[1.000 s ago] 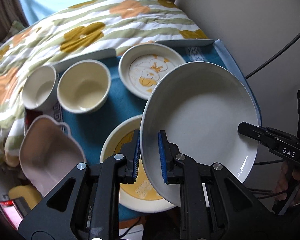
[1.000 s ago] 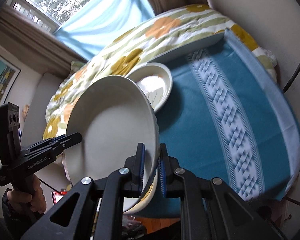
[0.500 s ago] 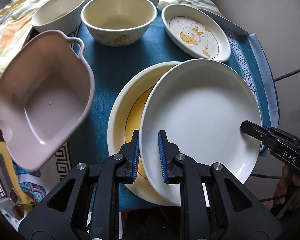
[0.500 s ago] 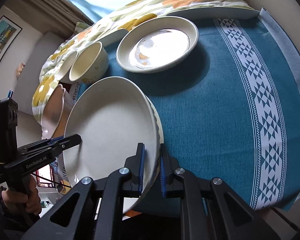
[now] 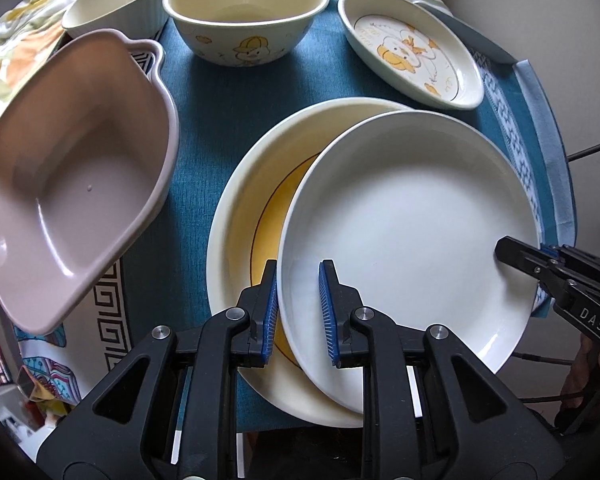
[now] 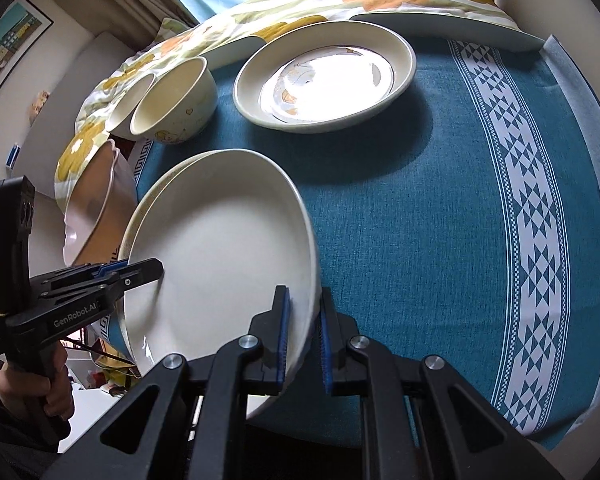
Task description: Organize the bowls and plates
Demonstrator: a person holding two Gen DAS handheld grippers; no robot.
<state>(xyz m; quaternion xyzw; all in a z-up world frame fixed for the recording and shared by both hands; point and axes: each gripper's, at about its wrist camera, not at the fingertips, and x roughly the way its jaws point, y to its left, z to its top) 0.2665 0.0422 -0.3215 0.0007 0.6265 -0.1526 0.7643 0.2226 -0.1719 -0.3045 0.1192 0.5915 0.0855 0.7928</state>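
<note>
From the left wrist view, the left claw (image 5: 298,312) has the rim of the white plate (image 5: 412,224) between its blue pads, and its jaws are opening a little. The plate lies tilted on the cream plate with yellow centre (image 5: 244,216), on the blue tablecloth (image 5: 212,92). The right claw (image 5: 518,254) pinches the opposite rim.

From the right wrist view, the right claw (image 6: 303,338) is pressed together on the white plate's (image 6: 220,256) near rim. The left claw (image 6: 140,272) is at the far rim.
</note>
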